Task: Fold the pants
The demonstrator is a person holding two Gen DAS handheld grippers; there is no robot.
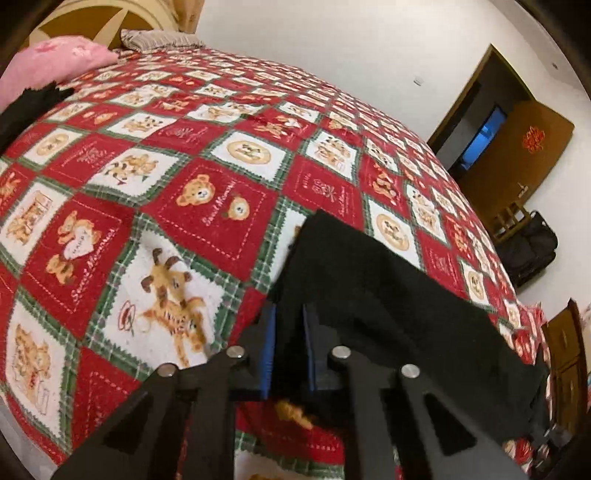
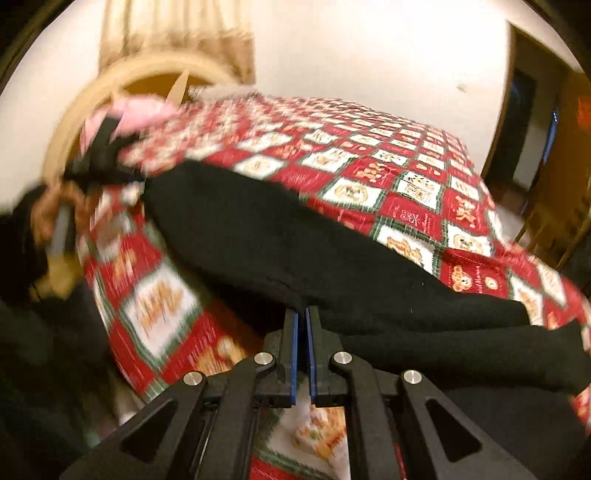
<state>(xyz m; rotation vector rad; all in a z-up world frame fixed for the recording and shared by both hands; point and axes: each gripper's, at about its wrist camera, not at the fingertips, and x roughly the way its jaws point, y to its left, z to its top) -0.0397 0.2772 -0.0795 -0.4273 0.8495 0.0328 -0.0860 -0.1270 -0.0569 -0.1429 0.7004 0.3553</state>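
Note:
The black pants (image 1: 373, 291) lie on a red patchwork bedspread (image 1: 184, 155). My left gripper (image 1: 290, 314) is shut on an edge of the pants, with black cloth pinched between its blue pads. In the right wrist view the pants (image 2: 280, 236) stretch across the bed from upper left to lower right. My right gripper (image 2: 302, 314) is shut on the near edge of the pants. The other gripper (image 2: 99, 158) shows blurred at the far left of that view, in a hand.
A pink pillow (image 1: 48, 66) and a striped pillow (image 1: 159, 38) lie at the head of the bed by the round headboard (image 1: 92, 22). A brown door (image 1: 517, 155) and a dark bag (image 1: 532, 247) stand beyond the bed's right side.

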